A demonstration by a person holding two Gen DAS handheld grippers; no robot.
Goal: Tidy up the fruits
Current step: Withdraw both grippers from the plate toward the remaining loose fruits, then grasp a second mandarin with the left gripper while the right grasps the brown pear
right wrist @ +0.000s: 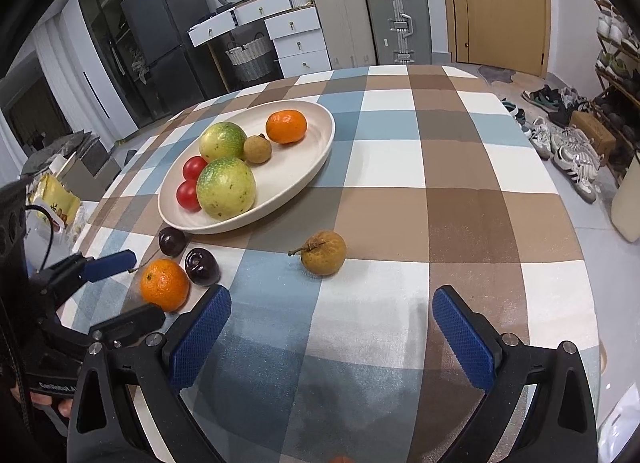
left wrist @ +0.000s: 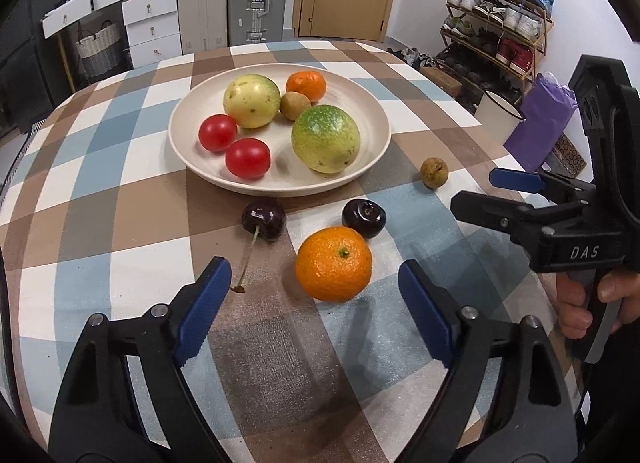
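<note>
While unheld, dimpled round mandarin (left wrist: 334, 263)

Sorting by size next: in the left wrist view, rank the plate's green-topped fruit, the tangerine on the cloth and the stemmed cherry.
1. green-topped fruit
2. tangerine, almost as big here, but nearer the camera, so this order is unsure
3. stemmed cherry, clearly smallest

Left hand-held gripper (left wrist: 316, 295): angled downward, blue-padded jaws parted wide with nothing pressed between them; right hand-held gripper (right wrist: 332, 317): angled downward, jaws likewise parted and empty, its grip clasped by a hand (left wrist: 588, 303).
</note>
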